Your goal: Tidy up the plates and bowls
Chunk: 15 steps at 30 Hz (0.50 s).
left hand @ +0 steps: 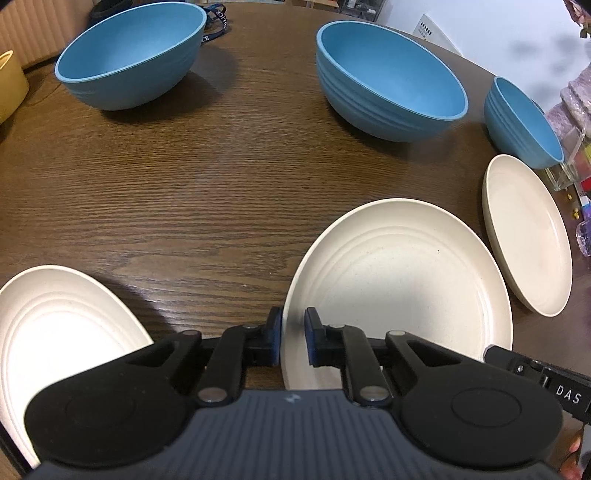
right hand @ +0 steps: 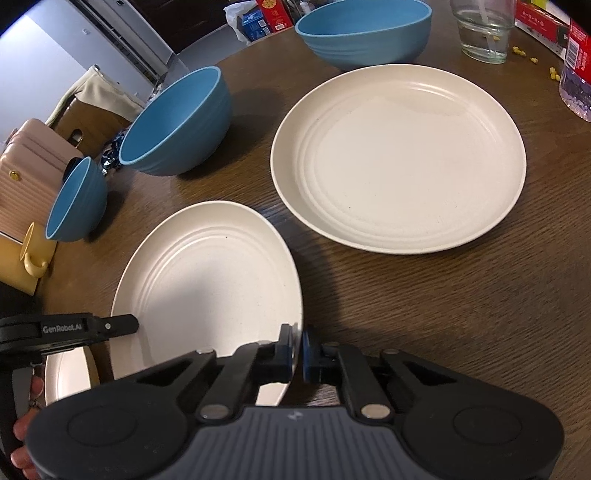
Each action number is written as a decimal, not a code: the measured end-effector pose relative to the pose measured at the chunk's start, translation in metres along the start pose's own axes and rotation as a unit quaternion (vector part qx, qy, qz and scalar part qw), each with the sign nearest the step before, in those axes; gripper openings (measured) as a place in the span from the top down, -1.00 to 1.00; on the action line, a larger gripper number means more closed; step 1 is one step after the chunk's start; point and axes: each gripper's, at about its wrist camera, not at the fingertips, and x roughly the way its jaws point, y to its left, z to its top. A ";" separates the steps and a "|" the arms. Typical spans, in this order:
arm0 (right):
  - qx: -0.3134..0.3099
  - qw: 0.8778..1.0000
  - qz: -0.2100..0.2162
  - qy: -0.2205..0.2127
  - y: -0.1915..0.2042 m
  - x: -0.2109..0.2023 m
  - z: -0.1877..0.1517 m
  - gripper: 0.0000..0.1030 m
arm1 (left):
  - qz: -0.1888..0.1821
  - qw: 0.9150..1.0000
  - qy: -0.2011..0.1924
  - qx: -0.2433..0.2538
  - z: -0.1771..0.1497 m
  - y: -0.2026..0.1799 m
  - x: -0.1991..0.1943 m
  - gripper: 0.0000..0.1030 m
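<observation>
Three cream plates lie on the brown wooden table [left hand: 221,192]. My left gripper [left hand: 293,334] is shut on the left rim of the middle plate [left hand: 399,295]. My right gripper [right hand: 298,347] is shut on the right rim of that same middle plate [right hand: 207,288]. Each view shows the tip of the other gripper at the plate's opposite edge. A second plate [left hand: 528,236] [right hand: 399,155] lies to the right, and a third plate [left hand: 55,328] to the left. Behind them stand three blue bowls: a left bowl [left hand: 129,55], a centre bowl [left hand: 388,81] and a right bowl [left hand: 524,122].
A drinking glass [right hand: 484,33], a clear bottle [right hand: 576,85] and red boxes [right hand: 543,22] crowd the table's right back edge. A yellow mug [right hand: 33,254] and a pink case [right hand: 33,162] stand at the left. A person's fingers [right hand: 22,432] hold the left gripper's handle.
</observation>
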 end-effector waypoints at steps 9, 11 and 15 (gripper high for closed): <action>-0.017 1.000 0.001 0.000 0.000 0.000 0.000 0.90 | 0.008 1.000 -0.020 -0.002 -0.007 -0.007 -0.010 0.73; -0.023 1.000 0.003 -0.003 0.001 -0.001 0.000 0.90 | 0.010 1.000 -0.025 -0.004 -0.009 -0.007 -0.013 0.73; -0.037 0.999 0.007 -0.008 0.004 -0.005 0.000 0.90 | 0.014 0.999 -0.032 -0.008 -0.013 -0.006 -0.017 0.73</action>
